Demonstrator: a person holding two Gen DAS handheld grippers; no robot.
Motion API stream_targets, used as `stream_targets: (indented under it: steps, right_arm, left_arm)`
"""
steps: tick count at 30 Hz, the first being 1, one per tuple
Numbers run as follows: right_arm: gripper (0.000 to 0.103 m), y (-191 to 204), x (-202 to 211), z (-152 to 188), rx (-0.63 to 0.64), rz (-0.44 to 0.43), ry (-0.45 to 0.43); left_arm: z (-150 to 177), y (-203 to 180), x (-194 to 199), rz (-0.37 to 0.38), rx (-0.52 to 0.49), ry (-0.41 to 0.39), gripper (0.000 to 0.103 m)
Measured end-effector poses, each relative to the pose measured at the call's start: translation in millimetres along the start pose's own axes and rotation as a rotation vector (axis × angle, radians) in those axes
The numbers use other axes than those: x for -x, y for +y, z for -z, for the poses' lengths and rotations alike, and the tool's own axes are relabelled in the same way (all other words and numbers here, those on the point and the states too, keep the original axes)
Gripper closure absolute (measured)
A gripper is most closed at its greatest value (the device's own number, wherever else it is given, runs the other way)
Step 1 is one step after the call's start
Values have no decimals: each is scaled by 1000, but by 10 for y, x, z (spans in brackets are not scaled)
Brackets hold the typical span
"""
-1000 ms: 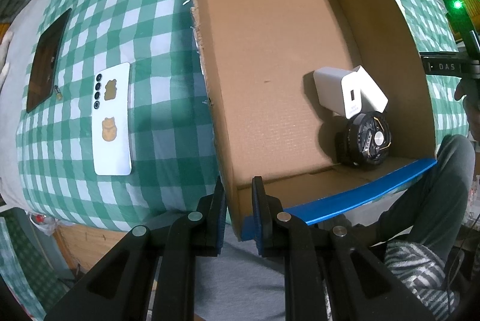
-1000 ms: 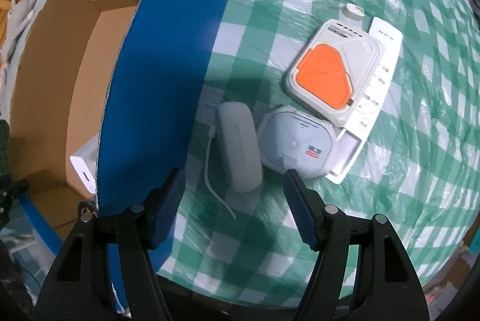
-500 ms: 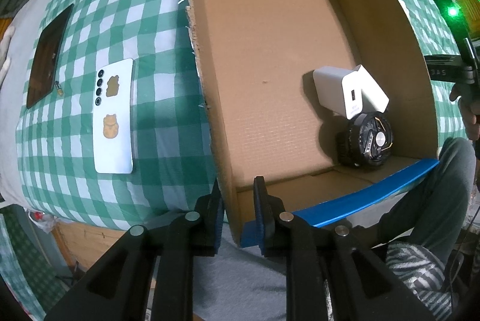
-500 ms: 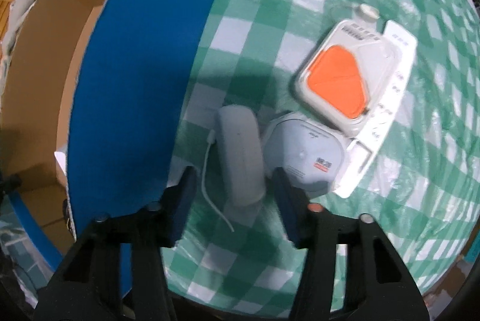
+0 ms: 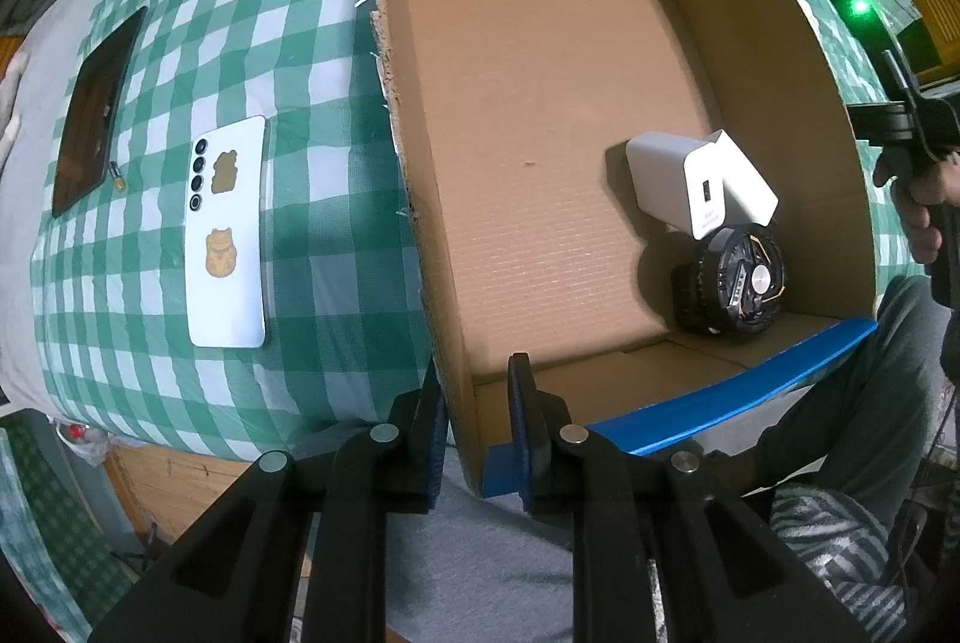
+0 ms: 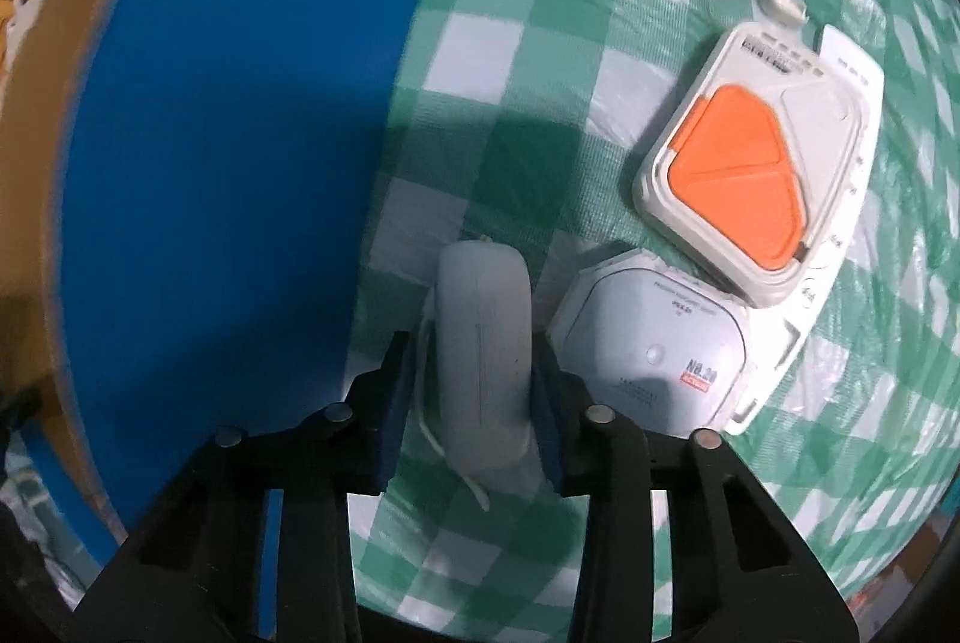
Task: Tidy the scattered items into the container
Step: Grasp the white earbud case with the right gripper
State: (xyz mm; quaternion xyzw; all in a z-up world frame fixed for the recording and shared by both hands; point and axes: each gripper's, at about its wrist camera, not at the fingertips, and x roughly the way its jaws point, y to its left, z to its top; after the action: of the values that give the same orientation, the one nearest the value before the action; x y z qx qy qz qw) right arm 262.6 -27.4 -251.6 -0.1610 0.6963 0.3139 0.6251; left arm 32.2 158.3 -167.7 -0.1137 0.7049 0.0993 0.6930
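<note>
Beside the box, right side: the pale grey oblong case [image 6: 485, 343] lies on the green checked cloth [image 6: 600, 0], just beside the blue outer wall of the cardboard box [image 5: 540, 150].
Step in hand: gripping that case so it can go over the wall into the box.
Doing it well: let both pads seat flat on the long sides before lifting; keep its white cord [image 6: 438, 433] from snagging, and clear the round white case [image 6: 654, 343] touching close by.
Right gripper [image 6: 477, 397]: jaws closing around the grey case, pads at or almost at its sides.
Left gripper [image 5: 474, 403]: clamped on the box's near corner wall, steadying it.
Already in the box: a white charger [image 5: 690, 187] and a black round gadget [image 5: 738, 283].
</note>
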Motion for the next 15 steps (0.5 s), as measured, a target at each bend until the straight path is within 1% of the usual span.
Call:
stream_targets:
  steps: [1, 3, 7, 14, 15]
  right_arm:
    - [70, -3, -3, -5, -7, 0, -5]
    - [76, -18, 5, -7, -16, -4, -11]
    - [77, -68, 49, 13, -29, -8, -10]
    - [77, -61, 288, 88, -21, 35, -23]
    - [77, -109, 340, 143, -18, 38, -25]
  left_arm:
    - [0, -1, -1, 1, -1, -1, 85]
    - [-1, 0, 0, 1, 0, -1, 85]
    - [0, -3, 1, -3, -3, 0, 85]
    - [-2, -16, -1, -6, -7, 0, 85]
    - [-2, -14, -1, -7, -7, 0, 85]
